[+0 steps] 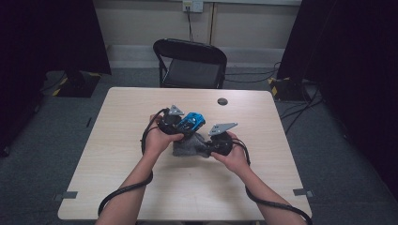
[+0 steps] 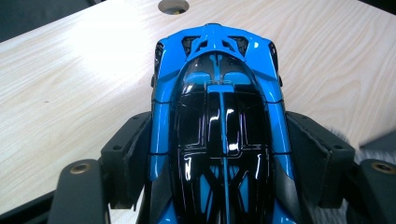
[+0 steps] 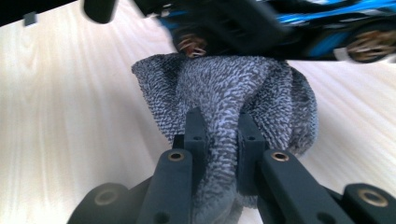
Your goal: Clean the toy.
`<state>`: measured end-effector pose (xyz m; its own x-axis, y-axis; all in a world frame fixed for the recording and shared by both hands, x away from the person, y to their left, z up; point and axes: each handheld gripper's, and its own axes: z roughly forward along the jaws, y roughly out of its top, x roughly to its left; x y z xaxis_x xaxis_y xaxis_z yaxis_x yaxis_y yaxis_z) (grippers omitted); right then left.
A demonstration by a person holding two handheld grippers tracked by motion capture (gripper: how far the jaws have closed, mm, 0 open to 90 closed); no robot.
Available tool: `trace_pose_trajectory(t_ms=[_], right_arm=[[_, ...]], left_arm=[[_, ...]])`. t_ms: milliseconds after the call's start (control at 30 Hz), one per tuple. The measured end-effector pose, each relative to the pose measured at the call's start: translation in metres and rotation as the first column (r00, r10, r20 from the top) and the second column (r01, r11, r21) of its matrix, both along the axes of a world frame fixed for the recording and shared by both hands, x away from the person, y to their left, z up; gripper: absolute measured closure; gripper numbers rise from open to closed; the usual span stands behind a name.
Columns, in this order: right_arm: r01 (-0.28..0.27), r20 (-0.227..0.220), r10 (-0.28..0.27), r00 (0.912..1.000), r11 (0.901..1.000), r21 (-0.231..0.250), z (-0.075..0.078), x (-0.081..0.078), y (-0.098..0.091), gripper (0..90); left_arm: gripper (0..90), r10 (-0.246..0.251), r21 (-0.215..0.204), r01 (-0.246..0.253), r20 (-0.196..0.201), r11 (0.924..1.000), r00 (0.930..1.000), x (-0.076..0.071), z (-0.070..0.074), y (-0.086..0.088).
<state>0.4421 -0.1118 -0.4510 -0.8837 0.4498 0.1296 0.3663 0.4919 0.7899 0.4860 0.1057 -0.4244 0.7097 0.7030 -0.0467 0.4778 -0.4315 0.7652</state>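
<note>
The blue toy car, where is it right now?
In the high view the blue toy car is near the table's middle, clamped in the left hand-held gripper, just above the grey cloth that the right hand-held gripper pinches.

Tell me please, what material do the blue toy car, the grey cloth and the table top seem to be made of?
Blue toy car: probably painted metal or hard plastic, very glossy; sharp light reflections show on its black roof.
Grey cloth: soft looped textile, like terry or microfibre, matte; it folds where the right tongs pinch it.
Table top: pale wood grain, smooth with slight sheen, perhaps laminate rather than solid wood.
</note>
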Motion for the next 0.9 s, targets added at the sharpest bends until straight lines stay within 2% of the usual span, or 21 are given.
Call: trace_pose_trajectory(t_ms=[100,200,367,500,700,833,900], right_arm=[[-0.009,-0.001,0.009,1.0000,0.9998,-0.019,-0.002,-0.001,-0.001,79.4],[0.011,0.002,-0.011,0.9999,0.9991,-0.042,-0.003,0.002,-0.008,79.3],[0.088,0.006,-0.087,0.9962,0.9943,-0.061,-0.003,0.012,-0.029,79.3],[0.143,0.015,-0.142,0.9898,0.9869,-0.076,0.000,0.021,-0.044,79.3],[0.214,0.038,-0.211,0.9768,0.9729,-0.089,0.007,0.033,-0.058,79.2],[0.230,0.039,-0.227,0.9730,0.9702,-0.077,0.011,0.036,-0.061,79.1],[0.233,0.039,-0.230,0.9723,0.9698,-0.074,0.012,0.036,-0.060,79.2]], left_arm=[[28.1,0.002,0.006,-0.002,0.008,1.0000,1.0000,0.000,0.004,0.001],[28.1,-0.006,0.006,0.006,0.011,1.0000,0.9999,-0.002,0.009,0.006],[28.1,0.000,0.018,0.000,0.018,0.9998,0.9998,-0.007,0.011,0.017],[28.1,-0.003,0.025,0.003,0.014,0.9997,0.9999,-0.013,0.008,0.026],[28.1,-0.002,0.013,0.002,0.000,0.9999,1.0000,-0.022,0.000,0.032],[28.1,-0.011,0.005,0.012,-0.017,0.9999,0.9998,-0.029,-0.007,0.032],[28.1,-0.021,0.019,0.021,-0.015,0.9996,0.9997,-0.031,-0.010,0.030]])
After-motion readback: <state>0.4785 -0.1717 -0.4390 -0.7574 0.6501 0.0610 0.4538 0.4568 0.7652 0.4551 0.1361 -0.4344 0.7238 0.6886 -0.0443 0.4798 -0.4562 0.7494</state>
